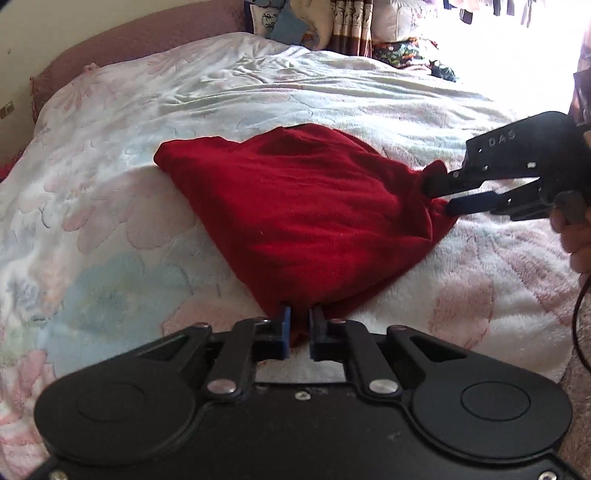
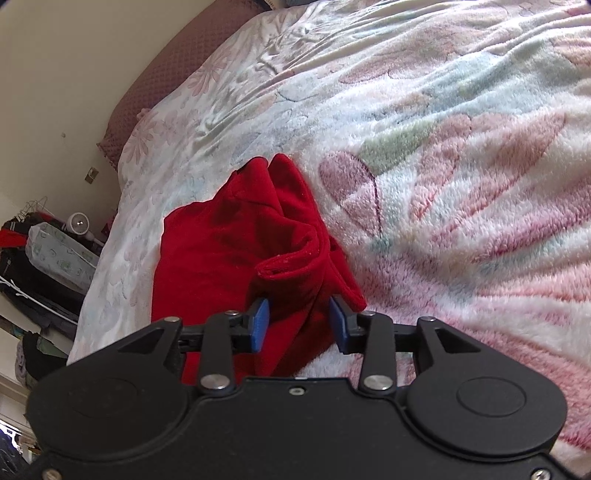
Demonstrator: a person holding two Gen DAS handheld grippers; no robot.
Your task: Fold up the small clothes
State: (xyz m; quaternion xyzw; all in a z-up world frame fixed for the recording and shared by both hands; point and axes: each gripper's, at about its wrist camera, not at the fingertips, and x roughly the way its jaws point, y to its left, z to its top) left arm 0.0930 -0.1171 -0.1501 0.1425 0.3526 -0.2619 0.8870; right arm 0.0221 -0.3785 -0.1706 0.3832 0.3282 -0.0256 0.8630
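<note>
A small dark red garment (image 1: pixel 303 206) lies bunched on a fluffy floral blanket (image 1: pixel 122 206). My left gripper (image 1: pixel 300 317) is shut on its near corner, the jaws close together with red cloth pinched between them. My right gripper (image 1: pixel 437 194) shows at the right in the left wrist view, at the garment's right corner. In the right wrist view the right gripper (image 2: pixel 300 314) stands open with a thick fold of the red garment (image 2: pixel 236 251) lying between its blue pads (image 2: pixel 260 317). The pads do not press the cloth.
The blanket (image 2: pixel 461 166) covers the whole bed. A maroon headboard (image 1: pixel 122 40) runs along the far side. Pillows and cloths (image 1: pixel 295 22) pile at the far end. Bags and clutter (image 2: pixel 40 254) stand on the floor beside the bed.
</note>
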